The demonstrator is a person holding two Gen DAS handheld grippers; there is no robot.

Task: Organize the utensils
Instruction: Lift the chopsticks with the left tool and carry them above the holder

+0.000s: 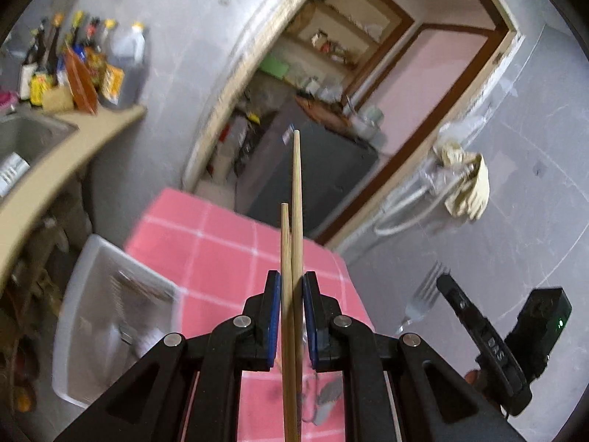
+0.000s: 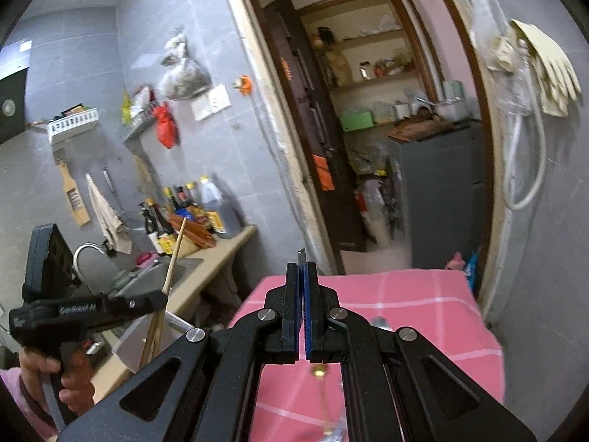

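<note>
My left gripper (image 1: 292, 287) is shut on a pair of wooden chopsticks (image 1: 295, 199) that stick up past its blue pads, held above the pink checked tablecloth (image 1: 206, 243). The chopsticks (image 2: 171, 272) and the left gripper (image 2: 147, 300) also show in the right wrist view at lower left. My right gripper (image 2: 302, 276) is shut on a fork; only its thin edge (image 2: 301, 256) shows above the pads there. In the left wrist view the right gripper's finger (image 1: 460, 302) holds that silver fork (image 1: 423, 296) at the right. More utensils (image 1: 324, 397) lie blurred on the cloth below.
A white plastic bin (image 1: 92, 313) with compartments stands left of the table. A counter with a sink (image 1: 29, 136) and sauce bottles (image 1: 84, 62) is further left. A doorway (image 2: 386, 147) lies beyond the table. A gold-tipped utensil (image 2: 319, 372) lies on the cloth.
</note>
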